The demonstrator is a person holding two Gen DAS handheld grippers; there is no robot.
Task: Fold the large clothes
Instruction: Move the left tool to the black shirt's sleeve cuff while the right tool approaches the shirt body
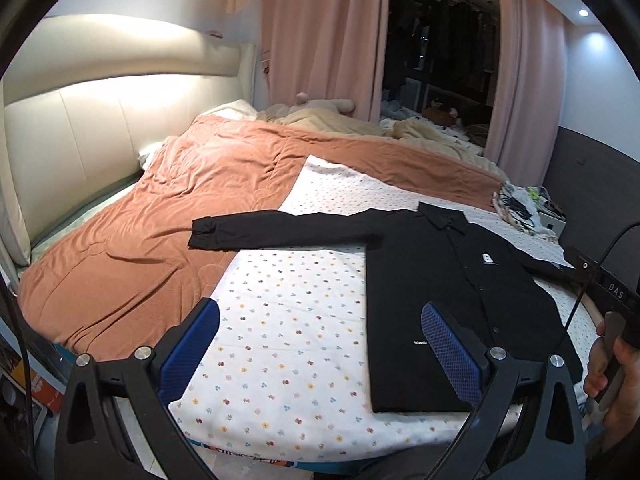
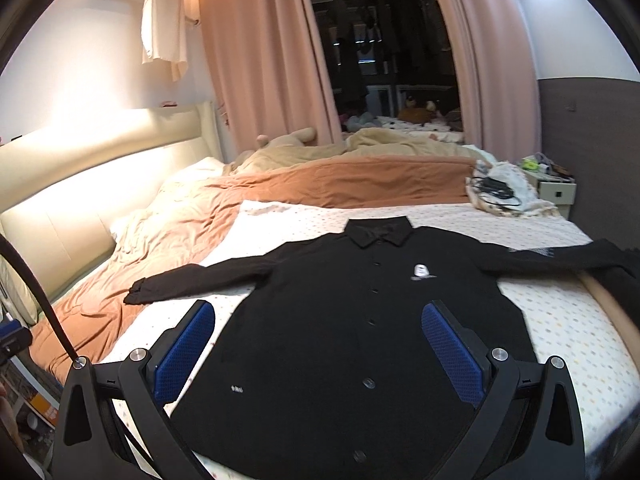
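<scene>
- I am looking at the black shirt (image 2: 360, 320) lying flat and face up on the bed (image 2: 560, 320), collar toward the top of the frame, hem toward me, both sleeves stretched out sideways.
- I am holding the right hand-held gripper (image 2: 318, 344) above the lower body of the shirt, jaws spread wide, gripping nothing; the button line is running almost straight up between its fingers.
- I am holding the left hand-held gripper (image 1: 320, 344) off to the side, also wide and empty; in its view the shirt (image 1: 460, 300) is sitting right of centre, with bare flowered sheet between the fingers.
- The one sleeve (image 1: 280, 230) is running long across the middle left of the left view, its cuff resting on the orange quilt (image 1: 140, 240).
- I judge the left hand-held gripper nearer that sleeve, so the first fold inward looks like its job.
</scene>
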